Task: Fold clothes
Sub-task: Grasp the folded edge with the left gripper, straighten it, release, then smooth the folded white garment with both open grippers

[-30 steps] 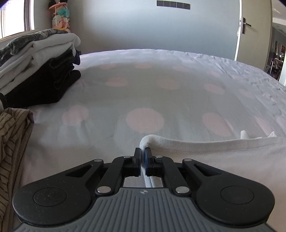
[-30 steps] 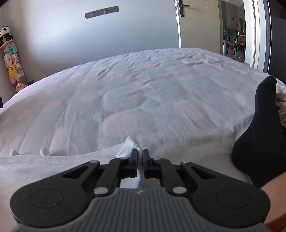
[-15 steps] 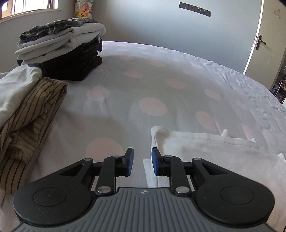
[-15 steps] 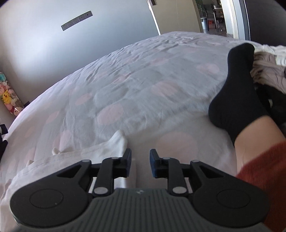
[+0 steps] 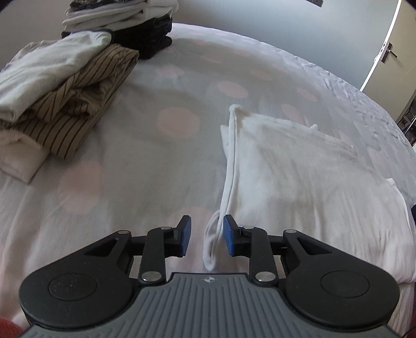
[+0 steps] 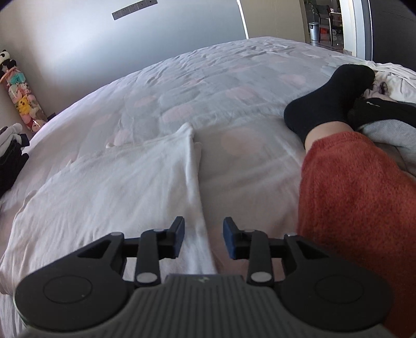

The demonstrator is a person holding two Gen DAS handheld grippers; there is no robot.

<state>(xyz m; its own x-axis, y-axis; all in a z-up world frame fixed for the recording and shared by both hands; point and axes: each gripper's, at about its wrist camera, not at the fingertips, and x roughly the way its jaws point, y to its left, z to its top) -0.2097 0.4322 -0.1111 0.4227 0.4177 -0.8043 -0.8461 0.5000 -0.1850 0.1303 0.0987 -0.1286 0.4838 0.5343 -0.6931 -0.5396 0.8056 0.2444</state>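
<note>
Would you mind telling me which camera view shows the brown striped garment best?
The left wrist view shows it best: the brown striped garment lies folded at upper left on the bed, under a pale folded top. The right wrist view does not show it at all.

We see a wide bed (image 6: 234, 78) filling most of both views, its pale cover (image 5: 156, 182) printed with large pink dots. Behind it stands a plain grey wall (image 6: 156, 39) carrying a dark strip of switches (image 6: 134, 8). A pale door with a lever handle (image 5: 389, 50) sits at the right of the left view. Through an open doorway (image 6: 330, 26) daylight falls in. A tall column of soft toys (image 6: 23, 101) leans in the left corner.
</note>
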